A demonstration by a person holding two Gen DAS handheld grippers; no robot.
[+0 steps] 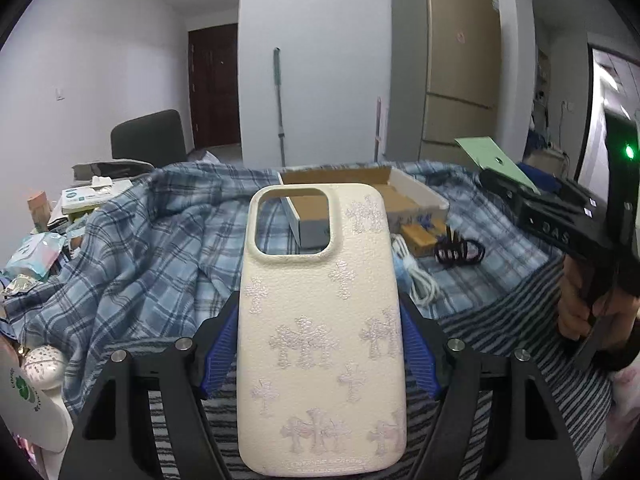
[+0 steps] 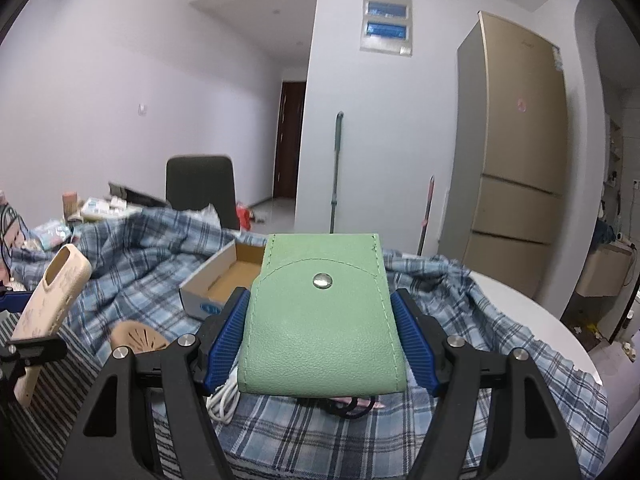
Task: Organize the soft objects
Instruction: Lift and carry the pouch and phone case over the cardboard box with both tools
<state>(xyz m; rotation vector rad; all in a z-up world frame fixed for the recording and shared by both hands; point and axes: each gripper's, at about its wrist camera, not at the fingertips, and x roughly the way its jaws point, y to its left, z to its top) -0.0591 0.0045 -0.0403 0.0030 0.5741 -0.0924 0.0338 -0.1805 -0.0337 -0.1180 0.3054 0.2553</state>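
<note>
While both sets of jaws are clamping something, each is only pinching its item by the side edges. The left gripper [image 1: 320,344] is squeezing the cream phone case [image 1: 320,320] between its blue pads, the case sticking up toward 12 o'clock above the plaid blanket [image 1: 160,248]. The right gripper [image 2: 320,344] is gripping the green snap pouch [image 2: 324,320] the same way.

My guess at the risk: both things are bendy, so a squeeze on the edges could make them bow and pop out, or the case could tip forward since most of it is hanging past the pads. They could also bump each other, as the two grippers are close.

The cardboard box [image 1: 416,196] is sitting at about 1 o'clock beyond the case. Both grippers are pointing slightly downward over the worktop, and a hand [image 1: 580,304] is holding the right one's handle at 3 o'clock.
</note>
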